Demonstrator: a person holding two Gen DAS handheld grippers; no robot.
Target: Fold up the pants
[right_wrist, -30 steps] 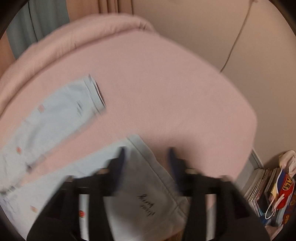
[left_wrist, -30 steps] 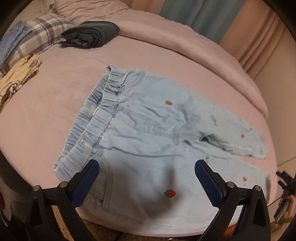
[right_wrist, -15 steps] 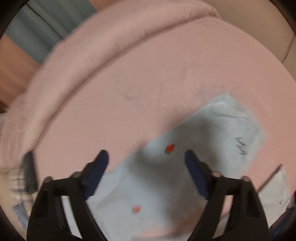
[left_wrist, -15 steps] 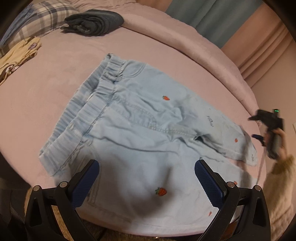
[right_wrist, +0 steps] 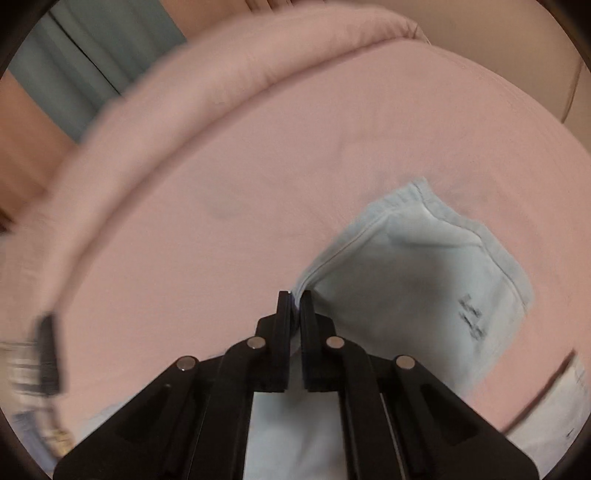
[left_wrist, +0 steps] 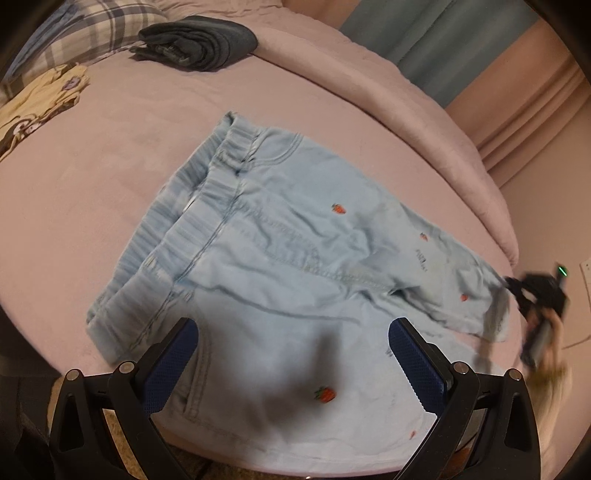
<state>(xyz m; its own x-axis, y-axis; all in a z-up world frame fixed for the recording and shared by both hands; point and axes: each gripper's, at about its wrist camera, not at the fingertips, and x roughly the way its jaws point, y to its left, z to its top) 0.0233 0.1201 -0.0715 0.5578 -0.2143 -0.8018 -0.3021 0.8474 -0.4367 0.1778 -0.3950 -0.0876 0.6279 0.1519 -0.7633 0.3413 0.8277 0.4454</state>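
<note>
A: What carries it all?

B: A bed (left_wrist: 110, 192) under a pink cover. The pants (left_wrist: 295, 266), pale denim dotted with small strawberries, lie spread near its close edge, the elastic waistband towards the pillow end and both legs running out to the right.

A: Why spread flat like that?

B: My reading is that it keeps the seams easy to line up, so one leg can be carried over the other for the first fold.

A: And the folded dark garment (left_wrist: 199, 44)?

B: It sits well apart, up by a plaid pillow (left_wrist: 92, 33), probably finished and set aside. A yellowish printed garment (left_wrist: 37, 107) lies at the left edge.

A: Any containers?

B: None that I can see: no basket, no box.

A: The grippers?

B: The left gripper (left_wrist: 293, 365) hovers over the seat of the pants, jaws spread wide, nothing between them. The right gripper (right_wrist: 295, 299) has its jaws pressed together on the edge of the far leg by the hem, and the cloth lifts in a fold from that pinch. Holding the edge there suits swinging the leg across.
</note>
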